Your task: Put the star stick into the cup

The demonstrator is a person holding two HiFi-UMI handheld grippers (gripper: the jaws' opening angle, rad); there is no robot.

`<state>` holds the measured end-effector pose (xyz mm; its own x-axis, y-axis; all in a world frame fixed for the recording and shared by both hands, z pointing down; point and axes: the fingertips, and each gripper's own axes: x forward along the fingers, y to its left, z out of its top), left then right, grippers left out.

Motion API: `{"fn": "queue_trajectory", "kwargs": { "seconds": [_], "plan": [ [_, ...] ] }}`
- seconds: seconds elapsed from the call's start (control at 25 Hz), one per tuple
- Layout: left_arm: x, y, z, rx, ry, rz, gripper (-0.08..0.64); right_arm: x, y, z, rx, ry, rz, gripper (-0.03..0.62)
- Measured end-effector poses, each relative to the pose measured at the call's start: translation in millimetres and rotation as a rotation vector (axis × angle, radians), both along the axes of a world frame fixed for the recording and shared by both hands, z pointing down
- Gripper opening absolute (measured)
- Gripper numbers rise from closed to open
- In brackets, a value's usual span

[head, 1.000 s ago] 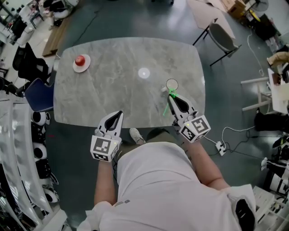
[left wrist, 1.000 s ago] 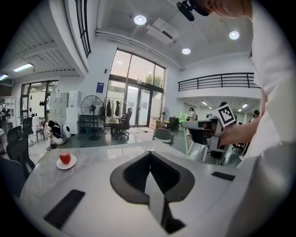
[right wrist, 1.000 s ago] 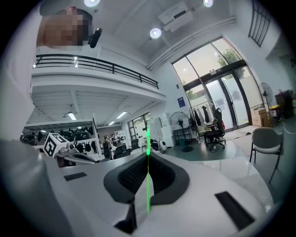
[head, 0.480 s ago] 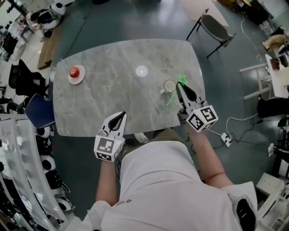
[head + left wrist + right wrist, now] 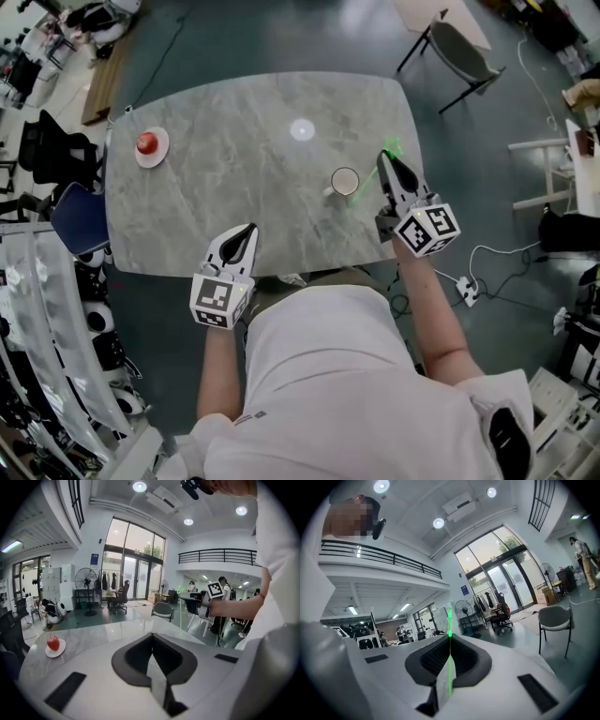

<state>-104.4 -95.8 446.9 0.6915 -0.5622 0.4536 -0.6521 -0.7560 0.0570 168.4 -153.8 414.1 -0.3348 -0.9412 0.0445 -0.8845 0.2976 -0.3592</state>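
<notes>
A white cup point(image 5: 345, 181) stands on the marble table point(image 5: 234, 187) towards its right side. The green star stick point(image 5: 375, 173) is clamped in my right gripper point(image 5: 387, 161), just right of the cup, its star end point(image 5: 390, 147) pointing away from me and its lower end slanting towards the cup's right side. In the right gripper view the stick point(image 5: 450, 620) rises straight up from the closed right gripper point(image 5: 450, 660). My left gripper point(image 5: 249, 230) rests shut and empty at the table's near edge; the left gripper view shows its jaws point(image 5: 152, 656) together.
A red fruit on a small white plate point(image 5: 147, 143) sits at the table's far left corner, and the same plate point(image 5: 54, 645) appears in the left gripper view. A grey chair point(image 5: 464, 54) stands beyond the table's far right corner. Cables and a power strip point(image 5: 461, 284) lie on the floor at the right.
My right gripper has carried the star stick from just in front of the cup over to the cup's right side and higher. The left gripper has stayed at the near edge.
</notes>
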Motion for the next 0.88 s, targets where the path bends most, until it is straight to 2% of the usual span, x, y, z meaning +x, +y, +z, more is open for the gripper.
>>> {"fn": "queue_trajectory", "kwargs": {
  "seconds": [0.16, 0.44, 0.68, 0.88],
  "plan": [
    [-1.0, -4.1, 10.8, -0.022, -0.037, -0.036, 0.003, 7.0, -23.1, 15.0, -0.014, -0.024, -0.021, 0.015],
    [20.2, -3.0, 23.3, -0.078, -0.078, -0.127, 0.003, 30.8, -63.3, 49.8, -0.067, -0.047, -0.092, 0.015],
    [7.6, -3.4, 30.5, -0.107, -0.093, -0.211, 0.003, 13.3, -78.8, 83.9, -0.127, -0.056, -0.163, 0.015],
    [-0.4, -1.9, 35.1, -0.129, -0.115, -0.247, 0.003, -1.0, -85.4, 107.7, -0.168, -0.057, -0.208, 0.015]
  ]
}}
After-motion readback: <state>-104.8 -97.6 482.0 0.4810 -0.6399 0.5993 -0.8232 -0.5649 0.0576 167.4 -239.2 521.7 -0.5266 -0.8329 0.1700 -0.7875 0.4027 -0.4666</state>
